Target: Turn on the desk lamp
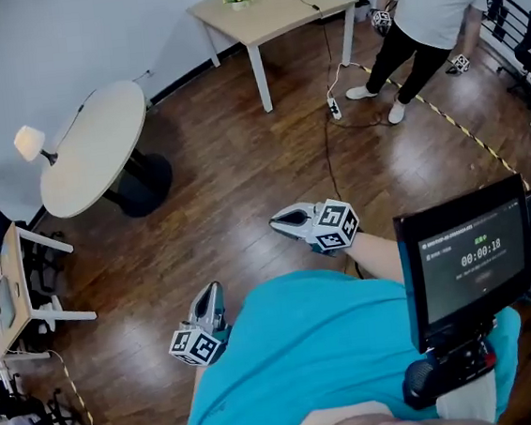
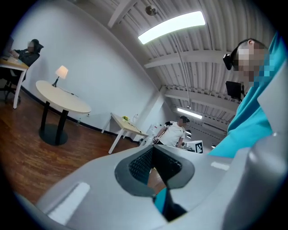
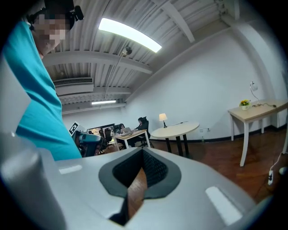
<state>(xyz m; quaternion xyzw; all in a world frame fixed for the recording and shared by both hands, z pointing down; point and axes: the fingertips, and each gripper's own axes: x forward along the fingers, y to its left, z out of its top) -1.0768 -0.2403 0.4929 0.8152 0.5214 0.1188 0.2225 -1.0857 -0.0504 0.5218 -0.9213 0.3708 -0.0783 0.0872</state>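
desk lamp (image 1: 30, 143) stood at round worktop's (image 1: 100, 163) edge | left gripper (image 1: 212, 290) well apart from worktop, fingers pressed together, empty | right gripper (image 1: 278, 222) likewise, fingers together, empty

Floor (image 1: 244, 190): dark wood planks, glossy. Wall (image 1: 40, 42) behind the round worktop (image 1: 98, 144): plain white, dark skirting at its foot. Round worktop: pale top on a dark pedestal base (image 1: 145, 186). Farther along the same wall stands a rectangular table (image 1: 272, 8), light wood, white legs. On the worktop's other side, near it, a small desk (image 1: 9, 281). Yellow-black floor tape (image 1: 464, 129) runs well apart from the worktop, past the rectangular table. Ceiling (image 3: 180, 27): white, ribbed, beamed; strip light (image 2: 171, 27) lit.
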